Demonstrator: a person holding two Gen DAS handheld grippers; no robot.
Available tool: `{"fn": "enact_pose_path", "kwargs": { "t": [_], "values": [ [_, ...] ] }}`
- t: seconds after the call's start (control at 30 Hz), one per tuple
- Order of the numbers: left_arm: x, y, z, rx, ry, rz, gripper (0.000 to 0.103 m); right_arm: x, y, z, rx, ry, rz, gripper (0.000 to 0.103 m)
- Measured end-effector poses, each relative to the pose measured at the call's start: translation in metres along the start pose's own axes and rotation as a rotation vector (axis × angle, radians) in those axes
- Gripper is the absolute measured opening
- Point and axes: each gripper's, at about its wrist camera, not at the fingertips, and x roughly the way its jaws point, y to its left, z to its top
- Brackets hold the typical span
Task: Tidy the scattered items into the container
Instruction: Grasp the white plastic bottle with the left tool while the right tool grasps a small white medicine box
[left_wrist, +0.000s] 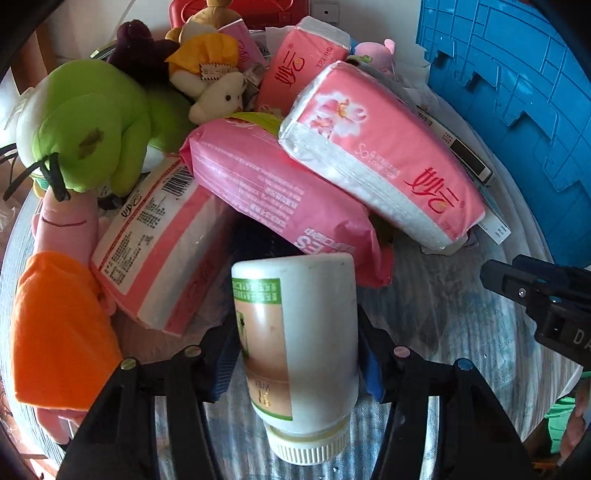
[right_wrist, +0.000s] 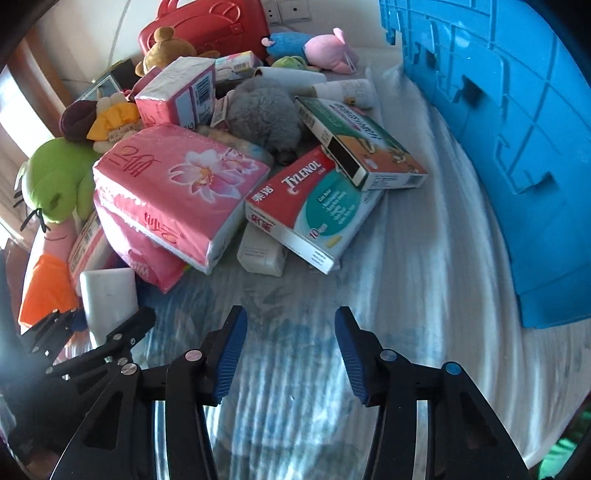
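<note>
My left gripper (left_wrist: 297, 350) is shut on a white plastic bottle (left_wrist: 295, 332) with a green and tan label, cap toward the camera, held just in front of a pile of pink tissue packs (left_wrist: 380, 166). The bottle also shows in the right wrist view (right_wrist: 109, 295), with the left gripper (right_wrist: 107, 341) around it. My right gripper (right_wrist: 290, 354) is open and empty above the blue-white cloth. The blue plastic crate (right_wrist: 498, 147) stands at the right; it also shows in the left wrist view (left_wrist: 517, 103).
The pile holds a Tylenol box (right_wrist: 310, 206), another medicine box (right_wrist: 365, 144), a grey plush (right_wrist: 262, 110), a green plush (left_wrist: 88, 125), a pink and orange plush (left_wrist: 55, 295) and a red case (right_wrist: 214, 29). The right gripper's finger (left_wrist: 535, 291) shows at the right of the left wrist view.
</note>
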Motion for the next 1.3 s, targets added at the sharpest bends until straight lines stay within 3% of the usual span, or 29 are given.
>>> {"fn": "enact_pose_path", "kwargs": {
  "t": [0.07, 0.23, 0.27, 0.3, 0.37, 0.4, 0.47, 0.5, 0.73, 0.87, 1.0, 1.17, 1.23, 1.3],
  "values": [
    [0.003, -0.002, 0.002, 0.016, -0.001, -0.002, 0.055, 0.010, 0.004, 0.008, 0.008, 0.003, 0.016, 0.070],
    [0.010, -0.005, 0.004, 0.013, 0.006, -0.027, 0.053, 0.035, 0.017, 0.020, -0.025, 0.005, -0.008, 0.070],
    [0.011, -0.006, 0.005, 0.017, 0.006, -0.027, 0.052, 0.041, 0.019, 0.020, -0.033, 0.013, -0.008, 0.062],
    [0.011, -0.008, 0.005, 0.020, 0.006, -0.027, 0.052, 0.047, 0.020, 0.019, -0.042, 0.021, -0.014, 0.043],
    [0.011, -0.010, 0.004, 0.024, 0.001, -0.030, 0.051, 0.045, 0.023, 0.013, -0.071, 0.007, -0.052, 0.033],
    [0.010, -0.012, 0.003, 0.025, -0.002, -0.031, 0.051, 0.044, 0.023, 0.010, -0.078, 0.013, -0.055, 0.021],
    [0.008, -0.017, 0.001, 0.029, -0.004, -0.036, 0.051, 0.037, 0.018, 0.000, -0.072, 0.036, -0.038, 0.005],
    [0.006, -0.020, -0.001, 0.031, -0.004, -0.041, 0.051, 0.032, 0.014, -0.007, -0.072, 0.047, -0.030, 0.005],
    [-0.002, -0.042, -0.015, 0.038, 0.007, -0.057, 0.051, 0.002, 0.001, -0.049, -0.097, 0.087, -0.023, 0.007],
    [-0.011, -0.050, -0.008, 0.036, -0.019, -0.064, 0.051, -0.005, -0.003, -0.038, -0.053, 0.023, -0.010, 0.030],
    [-0.032, -0.051, 0.006, 0.026, -0.093, -0.075, 0.051, -0.013, 0.001, -0.030, -0.043, -0.015, 0.017, 0.032],
    [-0.044, -0.021, 0.024, 0.021, -0.154, -0.083, 0.051, -0.004, 0.004, -0.025, -0.007, -0.018, 0.035, 0.032],
    [-0.045, -0.017, 0.026, 0.025, -0.159, -0.085, 0.051, 0.002, 0.008, -0.014, -0.002, -0.033, 0.033, 0.041],
    [-0.049, -0.007, 0.024, 0.029, -0.158, -0.089, 0.051, 0.013, 0.009, -0.003, -0.010, -0.046, 0.045, 0.058]
  ]
}}
